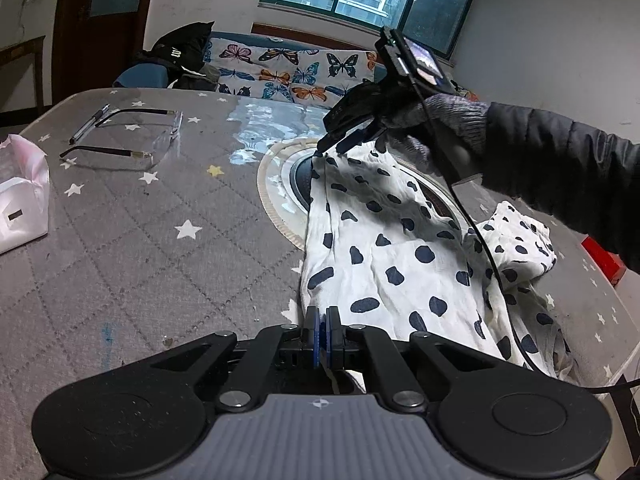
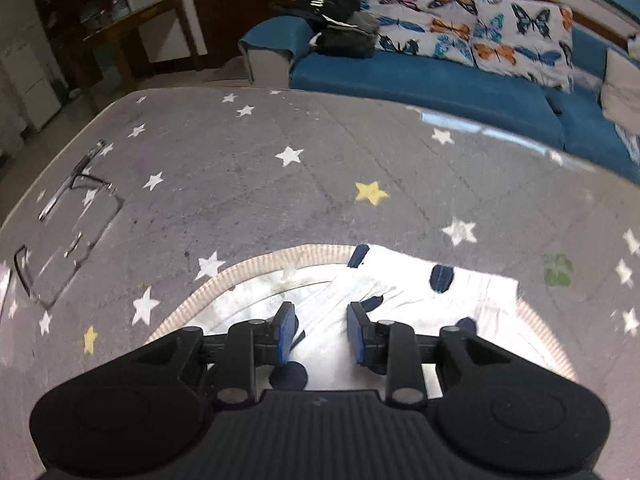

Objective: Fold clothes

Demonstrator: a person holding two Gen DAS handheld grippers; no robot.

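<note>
A white garment with dark blue spots (image 1: 392,248) lies stretched across the grey star-patterned table (image 1: 140,232), partly over a round mat (image 1: 276,184). My left gripper (image 1: 322,314) is shut on the garment's near edge. My right gripper (image 1: 334,146), held by a gloved hand, hovers at the garment's far end. In the right wrist view my right gripper (image 2: 320,320) is open, its blue pads (image 2: 286,332) apart just above the garment's far edge (image 2: 404,288). A bunched part of the garment (image 1: 516,240) lies to the right.
Clear safety glasses (image 1: 132,140) and a pen (image 1: 88,124) lie at the table's far left. A white pink-edged bag (image 1: 20,200) sits at the left edge. A red object (image 1: 604,256) is at the right edge. A blue sofa (image 2: 440,84) with butterfly cushions stands beyond the table.
</note>
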